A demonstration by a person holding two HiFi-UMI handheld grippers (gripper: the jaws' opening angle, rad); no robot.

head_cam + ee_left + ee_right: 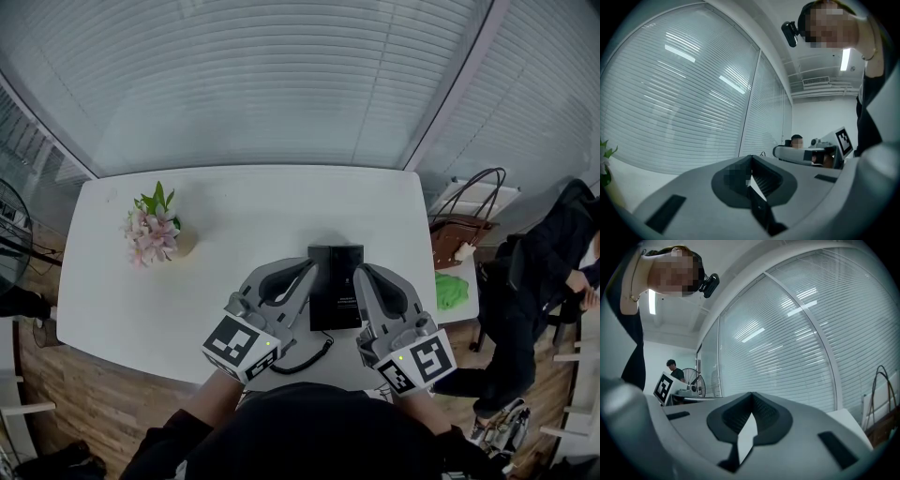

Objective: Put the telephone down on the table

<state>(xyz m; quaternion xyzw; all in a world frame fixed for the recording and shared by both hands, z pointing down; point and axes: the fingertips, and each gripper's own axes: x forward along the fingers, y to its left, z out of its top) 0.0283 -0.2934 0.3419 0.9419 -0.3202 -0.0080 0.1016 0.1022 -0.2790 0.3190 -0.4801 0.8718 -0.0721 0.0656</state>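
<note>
A black telephone (335,286) lies flat on the white table (234,216) near its front edge, and its coiled cord (305,361) trails off toward me. My left gripper (311,267) rests just left of the phone and my right gripper (361,272) just right of it. Both point away from me and sit beside the phone, not on it. In the left gripper view the jaws (751,161) are closed together with nothing between them. The right gripper view shows the same: its jaws (752,397) meet and hold nothing.
A small pot of pink flowers (155,230) stands at the table's left. Past the right edge are a brown handbag (459,239), a green cloth (453,289) and a seated person (544,272). A fan (9,234) stands far left. Window blinds run behind the table.
</note>
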